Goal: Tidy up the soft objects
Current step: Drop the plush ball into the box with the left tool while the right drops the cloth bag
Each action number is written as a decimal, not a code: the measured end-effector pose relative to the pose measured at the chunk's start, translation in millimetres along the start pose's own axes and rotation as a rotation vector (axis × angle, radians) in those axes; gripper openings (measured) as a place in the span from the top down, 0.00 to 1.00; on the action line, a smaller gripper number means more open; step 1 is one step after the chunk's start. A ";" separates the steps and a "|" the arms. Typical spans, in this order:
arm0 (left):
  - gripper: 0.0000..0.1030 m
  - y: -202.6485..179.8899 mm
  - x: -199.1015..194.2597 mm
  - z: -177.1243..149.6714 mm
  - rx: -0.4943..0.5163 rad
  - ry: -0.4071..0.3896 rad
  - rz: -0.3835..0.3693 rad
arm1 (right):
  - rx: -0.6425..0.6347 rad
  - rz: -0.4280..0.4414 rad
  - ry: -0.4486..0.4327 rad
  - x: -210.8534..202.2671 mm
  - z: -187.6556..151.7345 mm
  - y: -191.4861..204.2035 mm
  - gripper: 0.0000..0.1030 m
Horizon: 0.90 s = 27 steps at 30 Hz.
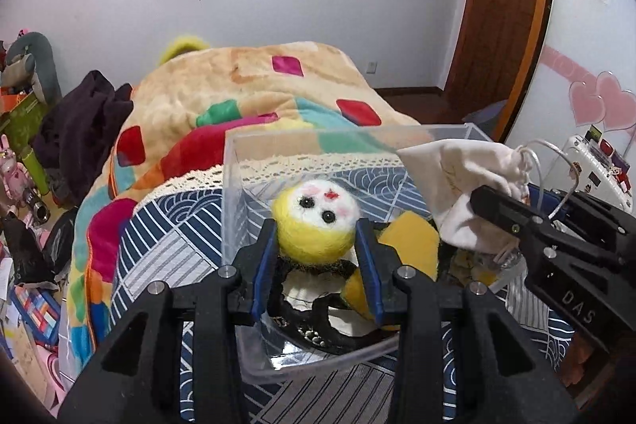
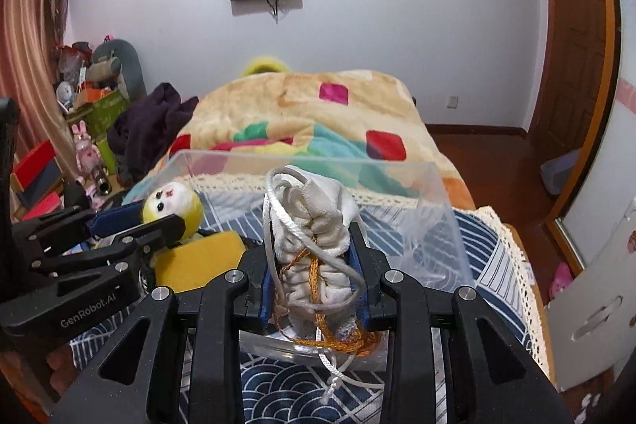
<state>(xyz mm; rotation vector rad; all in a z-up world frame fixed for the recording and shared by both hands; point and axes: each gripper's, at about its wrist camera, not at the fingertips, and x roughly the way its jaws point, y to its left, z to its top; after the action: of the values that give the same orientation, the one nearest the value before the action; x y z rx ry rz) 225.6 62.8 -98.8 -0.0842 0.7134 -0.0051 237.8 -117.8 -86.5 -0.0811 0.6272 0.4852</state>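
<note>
My left gripper (image 1: 316, 237) is shut on a yellow felt doll (image 1: 314, 221) with a white face, holding it over the clear plastic box (image 1: 230, 193) on the bed. The doll also shows in the right wrist view (image 2: 175, 205). A yellow sponge (image 1: 409, 243) and a black lace piece (image 1: 318, 320) lie inside the box. My right gripper (image 2: 316, 265) is shut on a white drawstring pouch (image 2: 318, 225) with white and orange cords, held over the box's near side. The pouch shows in the left wrist view (image 1: 461, 181).
The box stands on a blue-and-white patterned cover (image 2: 489, 257) with lace trim. Behind it lies a colourful fleece blanket (image 1: 238, 94) and a dark garment (image 1: 79, 122). Toys and boxes crowd the floor at left (image 1: 24, 185). A wooden door (image 2: 572, 38) is at right.
</note>
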 end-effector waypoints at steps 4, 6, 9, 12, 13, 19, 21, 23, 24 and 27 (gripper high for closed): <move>0.62 -3.9 1.4 -0.6 0.014 0.002 0.010 | 0.002 0.004 0.018 3.0 -1.4 -2.4 0.72; 0.60 -5.0 0.9 -1.3 0.017 0.003 0.016 | 0.003 0.007 0.026 4.7 -1.5 -3.5 0.72; 0.59 -5.4 -1.8 -1.5 0.013 0.003 0.012 | 0.001 0.009 0.032 3.7 -2.5 -5.2 0.72; 0.50 -4.6 -8.9 -2.3 0.005 -0.006 0.004 | -0.008 0.007 0.045 1.9 -4.0 -6.0 0.61; 0.47 -4.6 -12.3 -2.6 0.005 -0.013 0.003 | -0.007 0.006 0.045 2.9 -3.5 -4.7 0.55; 0.33 -7.1 -37.8 -3.4 0.017 -0.070 0.010 | -0.013 -0.013 0.013 -10.4 -4.6 -6.5 0.35; 0.28 -8.5 -49.3 -4.3 0.021 -0.092 0.009 | -0.011 -0.012 -0.003 -17.3 -2.8 -8.7 0.34; 0.22 -9.6 -61.7 -6.0 0.023 -0.113 0.007 | -0.006 -0.005 -0.029 -29.4 -1.5 -11.3 0.31; 0.18 -9.9 -69.3 -7.5 0.022 -0.126 0.008 | -0.004 -0.004 -0.040 -33.5 -0.3 -11.6 0.29; 0.09 -9.8 -87.5 -13.5 0.017 -0.156 0.004 | 0.000 -0.004 -0.092 -54.6 0.4 -14.9 0.20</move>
<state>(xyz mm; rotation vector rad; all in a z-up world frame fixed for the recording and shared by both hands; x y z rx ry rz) 150.9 54.9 -51.0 -0.0664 0.5576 -0.0003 206.5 -153.4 -55.5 -0.0595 0.5365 0.4825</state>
